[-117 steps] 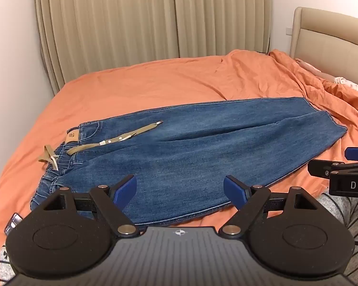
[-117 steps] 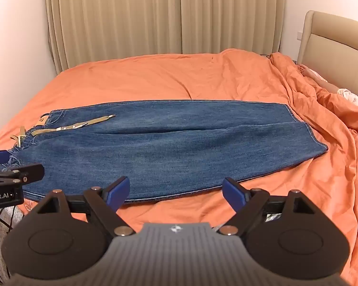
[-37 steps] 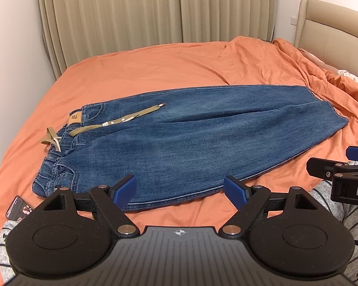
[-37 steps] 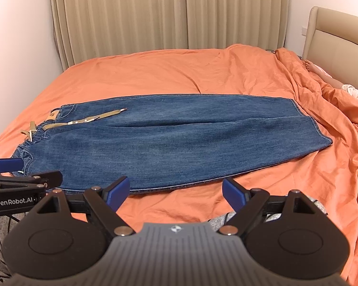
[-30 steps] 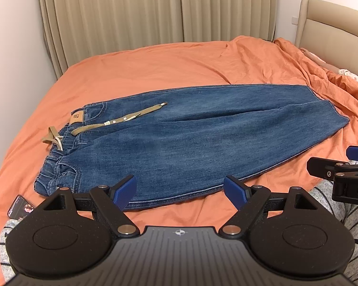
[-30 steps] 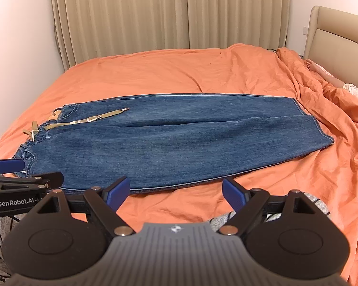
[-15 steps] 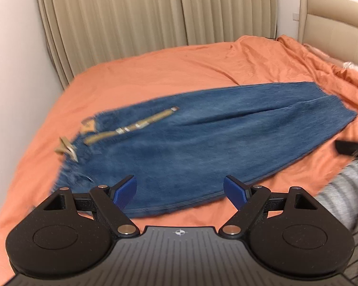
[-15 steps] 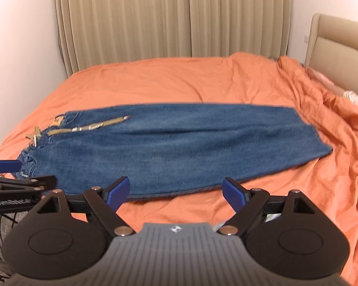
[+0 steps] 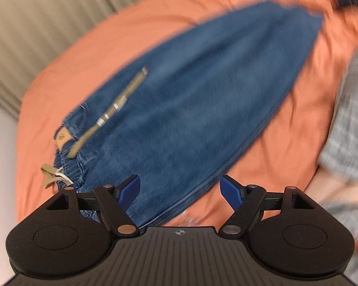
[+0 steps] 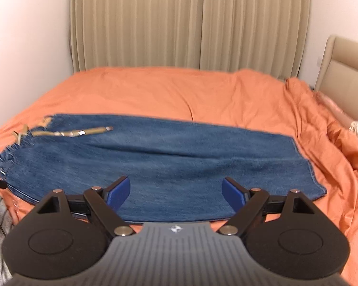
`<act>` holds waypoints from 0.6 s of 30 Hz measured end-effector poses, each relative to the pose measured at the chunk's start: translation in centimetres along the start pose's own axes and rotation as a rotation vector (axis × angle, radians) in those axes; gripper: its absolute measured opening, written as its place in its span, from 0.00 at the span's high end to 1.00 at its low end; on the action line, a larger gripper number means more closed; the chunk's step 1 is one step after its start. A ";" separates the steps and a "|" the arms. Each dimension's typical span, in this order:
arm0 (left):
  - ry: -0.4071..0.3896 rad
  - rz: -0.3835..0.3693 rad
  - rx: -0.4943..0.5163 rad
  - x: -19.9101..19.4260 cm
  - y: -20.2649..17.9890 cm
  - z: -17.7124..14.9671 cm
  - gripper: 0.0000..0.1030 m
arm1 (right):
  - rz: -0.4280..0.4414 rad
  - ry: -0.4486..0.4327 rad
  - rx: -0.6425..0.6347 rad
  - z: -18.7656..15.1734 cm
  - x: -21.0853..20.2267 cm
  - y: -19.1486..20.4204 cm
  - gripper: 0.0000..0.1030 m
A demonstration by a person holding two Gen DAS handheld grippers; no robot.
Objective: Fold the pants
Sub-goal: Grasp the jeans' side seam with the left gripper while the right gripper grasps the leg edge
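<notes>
jeans (image 10: 169, 166) lie flat and full length across the orange bed (image 10: 179, 95), already doubled leg on leg, waistband toward nine o'clock and hems toward three o'clock in the right wrist view. left gripper (image 9: 180, 189) tilts down over the waist end, its jaws wide but just now closing a little, with nothing pressed between them; the near seam of the denim passes under the gap. a tan belt (image 9: 112, 112) trails from the waistband, and the drawstring (image 9: 51, 175) sits at about eight o'clock of the left jaws. right gripper (image 10: 175, 194) hovers over the near edge toward the hem half, jaws wide and empty. this reads as the approach before the first crosswise fold. next, each side likely needs to pinch both layers at an end; the left view is blurred, so exact contact there is uncertain.
</notes>
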State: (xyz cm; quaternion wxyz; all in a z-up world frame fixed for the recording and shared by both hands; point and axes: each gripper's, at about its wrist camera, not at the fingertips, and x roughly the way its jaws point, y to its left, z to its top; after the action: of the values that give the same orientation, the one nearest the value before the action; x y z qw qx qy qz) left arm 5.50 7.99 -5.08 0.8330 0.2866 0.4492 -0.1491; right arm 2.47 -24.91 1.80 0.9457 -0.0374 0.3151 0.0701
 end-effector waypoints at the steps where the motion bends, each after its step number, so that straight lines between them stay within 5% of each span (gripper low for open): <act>1: 0.030 0.004 0.044 1.0 -0.2 -0.3 0.14 | 0.003 0.024 0.004 0.3 0.7 -0.9 0.29; 3: 0.093 0.001 0.116 2.9 -0.6 -0.6 0.14 | 0.003 0.065 0.006 0.8 2.2 -2.4 0.44; 6: 0.199 0.014 0.209 5.8 -1.1 -0.7 0.15 | -0.007 0.113 -0.002 1.3 3.9 -4.3 0.51; 10: 0.328 0.147 0.329 8.9 -3.4 -0.4 0.15 | -0.049 0.167 -0.050 1.5 5.8 -6.4 0.72; 14: 0.351 0.248 0.380 10.2 -5.1 -0.4 0.22 | -0.079 0.237 -0.096 1.7 7.4 -9.3 0.74; 18: 0.355 0.251 0.334 9.8 -4.3 -0.8 0.46 | -0.184 0.337 -0.258 1.7 9.4 -11.9 0.74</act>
State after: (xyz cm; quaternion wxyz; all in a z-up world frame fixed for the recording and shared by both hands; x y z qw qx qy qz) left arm 8.21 5.15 -15.05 0.6945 0.4948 0.5184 -0.0642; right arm 12.82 -35.45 -2.19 0.8695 -0.1977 0.4524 0.0158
